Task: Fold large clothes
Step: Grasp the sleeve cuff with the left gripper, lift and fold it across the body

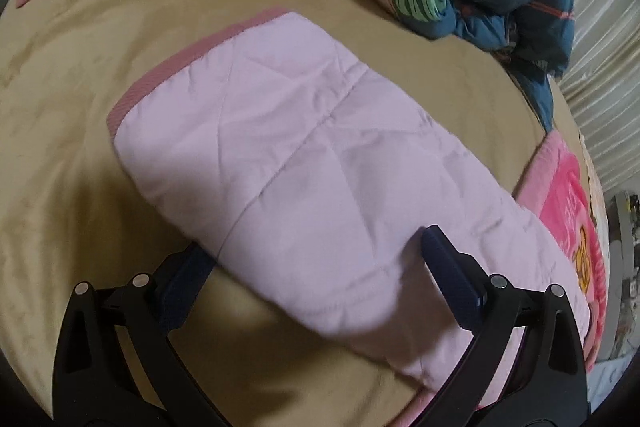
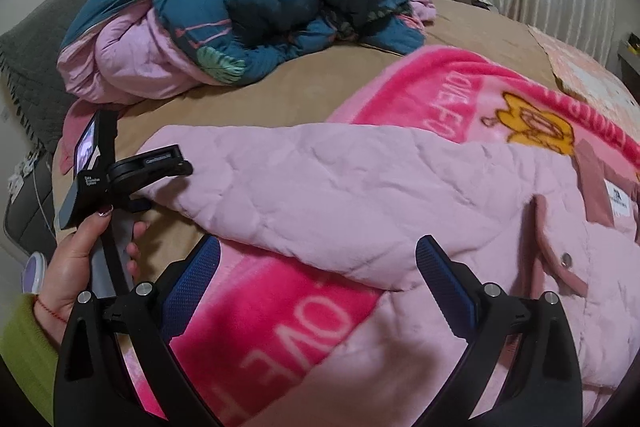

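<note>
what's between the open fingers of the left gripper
The pale pink quilted sleeve of the jacket, lying on the tan bedsheet; the left wrist view shows it.

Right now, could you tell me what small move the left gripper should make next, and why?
Probably close the left gripper on the cuff end of the pale pink quilted jacket's sleeve. Its jaws are open and straddle that sleeve end, which lies stretched over the tan bedsheet, unfolded.

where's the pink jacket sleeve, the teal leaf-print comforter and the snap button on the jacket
pink jacket sleeve (image 1: 272,147): left wrist view, on the middle of the quilted sleeve.
teal leaf-print comforter (image 2: 256,3): right wrist view, on the crumpled top of the heap.
snap button (image 2: 566,259): right wrist view, on the metal stud.
</note>
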`<state>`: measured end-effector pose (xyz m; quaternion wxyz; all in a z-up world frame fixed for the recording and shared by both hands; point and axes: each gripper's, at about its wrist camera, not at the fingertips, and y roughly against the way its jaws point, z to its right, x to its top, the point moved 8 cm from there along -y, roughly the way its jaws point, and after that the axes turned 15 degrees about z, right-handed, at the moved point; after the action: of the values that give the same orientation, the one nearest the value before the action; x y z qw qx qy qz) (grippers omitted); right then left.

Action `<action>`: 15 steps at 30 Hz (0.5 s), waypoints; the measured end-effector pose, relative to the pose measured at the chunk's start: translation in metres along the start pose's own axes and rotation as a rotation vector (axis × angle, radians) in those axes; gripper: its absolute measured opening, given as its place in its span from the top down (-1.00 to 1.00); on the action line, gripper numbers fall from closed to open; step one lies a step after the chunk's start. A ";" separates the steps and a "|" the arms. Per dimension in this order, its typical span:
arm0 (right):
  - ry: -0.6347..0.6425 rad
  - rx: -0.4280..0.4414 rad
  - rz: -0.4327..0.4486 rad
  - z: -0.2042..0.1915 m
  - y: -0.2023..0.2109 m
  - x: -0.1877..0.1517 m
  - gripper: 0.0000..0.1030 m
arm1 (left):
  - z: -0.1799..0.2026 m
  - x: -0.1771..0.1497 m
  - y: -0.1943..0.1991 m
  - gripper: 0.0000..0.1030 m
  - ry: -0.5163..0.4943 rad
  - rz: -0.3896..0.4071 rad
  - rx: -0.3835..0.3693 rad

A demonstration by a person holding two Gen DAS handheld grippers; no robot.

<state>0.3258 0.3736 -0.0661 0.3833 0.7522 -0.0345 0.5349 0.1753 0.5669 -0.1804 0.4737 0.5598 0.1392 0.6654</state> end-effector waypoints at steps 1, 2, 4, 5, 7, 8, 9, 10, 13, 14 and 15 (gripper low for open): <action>-0.005 -0.006 0.002 0.004 0.001 0.000 -0.90 | 0.001 0.001 -0.001 -0.82 -0.005 0.009 -0.003; -0.010 -0.015 0.003 0.011 0.004 0.001 -0.90 | 0.002 0.003 -0.001 -0.80 -0.010 0.019 -0.009; -0.011 -0.029 0.011 0.020 0.009 0.002 -0.90 | 0.003 0.008 -0.002 -0.37 -0.013 0.041 -0.028; -0.008 -0.044 0.021 0.027 0.015 0.003 -0.90 | 0.003 0.011 -0.002 -0.16 -0.014 0.046 -0.032; -0.011 -0.060 0.030 0.038 0.024 0.004 -0.90 | 0.005 0.018 0.003 0.25 -0.010 0.073 -0.063; -0.013 -0.066 0.032 0.042 0.027 0.004 -0.90 | 0.006 0.022 0.007 0.51 -0.005 0.087 -0.081; -0.016 -0.078 0.035 0.048 0.031 0.004 -0.90 | 0.009 0.027 0.013 0.62 -0.001 0.106 -0.099; -0.017 -0.092 0.039 0.054 0.036 0.005 -0.90 | 0.012 0.031 0.018 0.66 -0.003 0.121 -0.115; -0.023 -0.117 0.055 0.068 0.052 0.006 -0.89 | 0.025 0.042 0.037 0.74 -0.020 0.162 -0.149; -0.026 -0.125 0.061 0.074 0.060 0.006 -0.89 | 0.031 0.046 0.045 0.75 -0.030 0.180 -0.162; -0.028 -0.132 0.066 0.078 0.065 0.006 -0.89 | 0.036 0.049 0.051 0.75 -0.039 0.191 -0.171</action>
<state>0.3592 0.2819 -0.0364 0.4138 0.7311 -0.0998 0.5333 0.1864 0.5668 -0.1019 0.4568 0.5407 0.0186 0.7061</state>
